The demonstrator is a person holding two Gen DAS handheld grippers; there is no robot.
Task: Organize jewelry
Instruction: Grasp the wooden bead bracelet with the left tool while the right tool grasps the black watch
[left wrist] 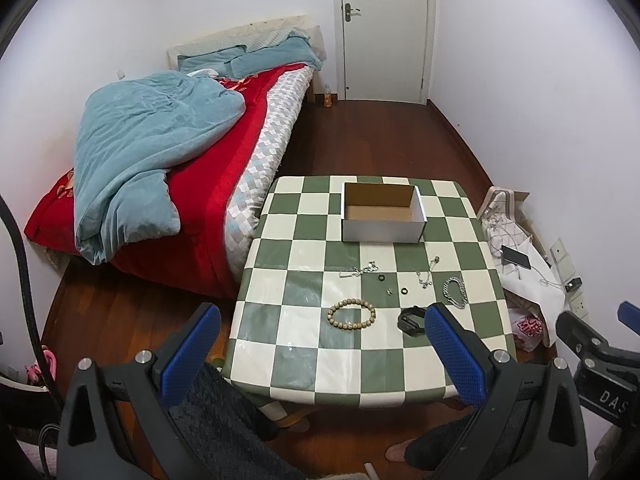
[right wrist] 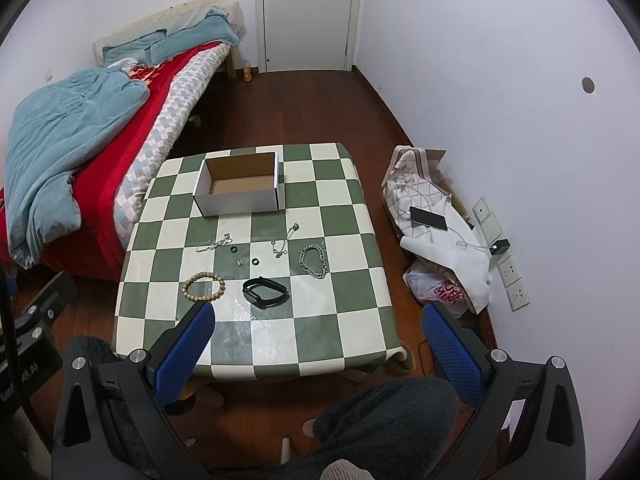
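Note:
An open white cardboard box (left wrist: pixel 382 213) (right wrist: pixel 239 188) stands empty at the far side of the green-and-white checked table (left wrist: pixel 304 344) (right wrist: pixel 328 320). In front of it lie a wooden bead bracelet (left wrist: pixel 351 314) (right wrist: pixel 203 286), a black wristband (left wrist: pixel 412 319) (right wrist: pixel 265 291), a chunky silver chain (left wrist: pixel 455 291) (right wrist: pixel 314 260), a thin silver chain (left wrist: pixel 359 270) (right wrist: pixel 214 244), a pendant necklace (left wrist: pixel 426 275) (right wrist: pixel 283 243), two small black rings (left wrist: pixel 381 278) (right wrist: pixel 255 261) and a tiny gold piece (right wrist: pixel 240 262). My left gripper (left wrist: pixel 322 320) and right gripper (right wrist: pixel 318 320) hover open above the table's near edge, holding nothing.
A bed with a red cover and blue quilt (left wrist: pixel 152 152) (right wrist: pixel 60 140) sits left of the table. Right of it, on the floor by the wall, lie cloth, a phone (right wrist: pixel 428 218), a plastic bag (right wrist: pixel 440 290) and wall sockets (right wrist: pixel 504 256). A person's knees (right wrist: pixel 384 424) show below.

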